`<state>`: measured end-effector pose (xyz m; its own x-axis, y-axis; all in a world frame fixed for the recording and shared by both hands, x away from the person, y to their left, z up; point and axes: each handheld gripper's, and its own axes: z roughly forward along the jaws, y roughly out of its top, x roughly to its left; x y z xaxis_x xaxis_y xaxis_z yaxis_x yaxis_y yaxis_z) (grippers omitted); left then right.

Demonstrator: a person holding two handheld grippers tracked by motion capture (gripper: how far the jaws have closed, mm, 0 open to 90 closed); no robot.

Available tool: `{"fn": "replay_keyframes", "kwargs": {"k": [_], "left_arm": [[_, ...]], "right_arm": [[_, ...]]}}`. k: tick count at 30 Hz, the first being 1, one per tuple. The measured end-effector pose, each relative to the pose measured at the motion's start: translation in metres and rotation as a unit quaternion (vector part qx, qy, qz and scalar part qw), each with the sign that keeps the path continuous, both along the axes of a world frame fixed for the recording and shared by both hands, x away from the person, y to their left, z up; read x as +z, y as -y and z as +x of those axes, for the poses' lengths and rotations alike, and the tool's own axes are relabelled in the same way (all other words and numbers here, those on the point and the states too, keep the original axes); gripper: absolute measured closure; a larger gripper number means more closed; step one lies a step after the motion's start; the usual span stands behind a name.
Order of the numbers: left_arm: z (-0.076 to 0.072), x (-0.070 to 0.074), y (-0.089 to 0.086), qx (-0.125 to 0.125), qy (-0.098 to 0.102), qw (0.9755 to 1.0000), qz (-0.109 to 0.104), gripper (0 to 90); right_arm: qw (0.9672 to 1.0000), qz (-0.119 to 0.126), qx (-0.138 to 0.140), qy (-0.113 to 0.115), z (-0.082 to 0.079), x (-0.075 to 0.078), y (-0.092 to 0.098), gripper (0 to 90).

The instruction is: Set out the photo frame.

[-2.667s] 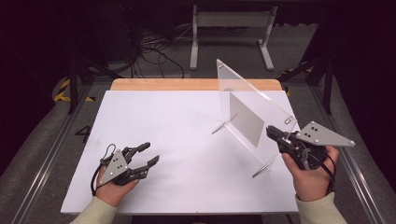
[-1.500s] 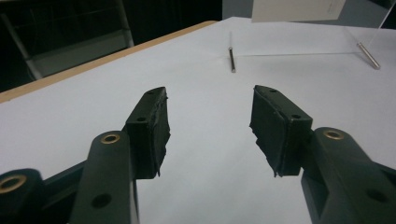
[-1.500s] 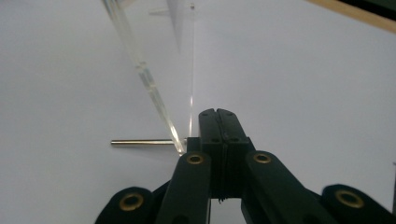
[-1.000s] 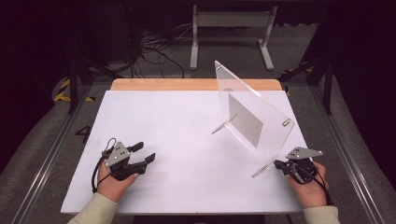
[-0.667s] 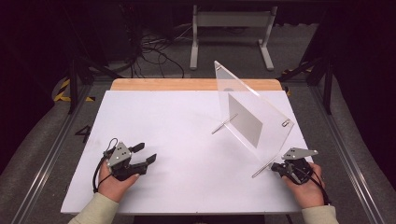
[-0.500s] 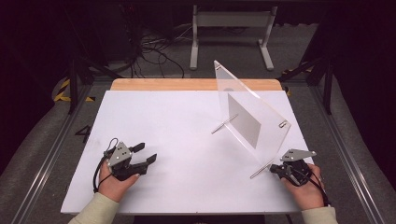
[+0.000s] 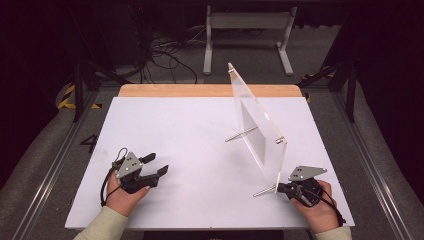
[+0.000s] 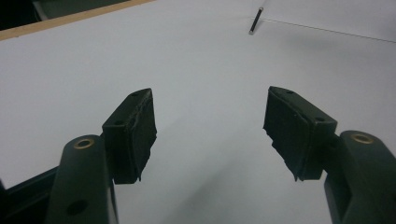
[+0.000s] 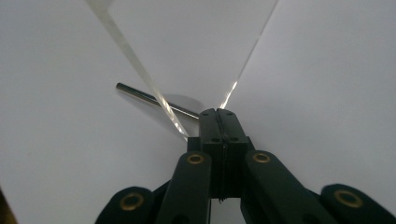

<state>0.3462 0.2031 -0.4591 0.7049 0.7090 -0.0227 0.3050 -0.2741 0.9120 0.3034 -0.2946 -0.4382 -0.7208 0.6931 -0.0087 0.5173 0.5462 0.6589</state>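
At the table's near right, right gripper [image 7: 283,188] drawn nearer, clear stand [image 7: 257,127] tilted further.

A white metal stand [image 7: 247,30] and tangled cables [image 7: 165,52] occupy the dark floor [image 7: 385,145] behind.

Two hands enter from the six o'clock edge of the high view, each gripping tongs. The left tongs [image 7: 156,165], held low at about seven o'clock, point toward three o'clock with jaws spread wide and nothing between the pads [image 8: 135,128]. The left hand [image 7: 125,192] wraps the body from behind, sleeve trailing toward six. The right tongs [image 7: 281,188], at about five o'clock, point toward nine with jaws pressed fully together, backed by the right hand [image 7: 315,205].
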Motion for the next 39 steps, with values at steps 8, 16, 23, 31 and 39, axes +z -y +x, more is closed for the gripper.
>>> {"fn": "replay_keyframes", "kwargs": {"k": [8, 16, 23, 31, 39], "left_arm": [[0.0, 0.0, 0.0, 0.001, 0.0, 1.0, 0.0, 34.5], [-0.001, 0.0, -0.001, 0.003, 0.0, 1.0, 0.0, 34.5], [-0.001, -0.001, -0.001, 0.002, 0.001, 1.0, 0.002, 34.5], [-0.002, -0.001, -0.004, 0.006, 0.001, 1.0, 0.004, 34.1], [-0.007, -0.002, -0.01, 0.016, 0.0, 0.9999, 0.002, 33.8]], "right_arm": [[0.9989, 0.015, 0.044, -0.012, -0.005, -0.002, -0.023, 90.0], [0.9962, 0.019, 0.082, -0.02, -0.012, -0.004, -0.048, 90.0], [0.9939, 0.029, 0.103, -0.026, -0.013, -0.006, -0.062, 90.0], [0.9908, 0.031, 0.128, -0.03, -0.012, -0.007, -0.081, 90.0], [0.9862, 0.041, 0.157, -0.034, -0.007, -0.01, -0.104, 90.0]]}}
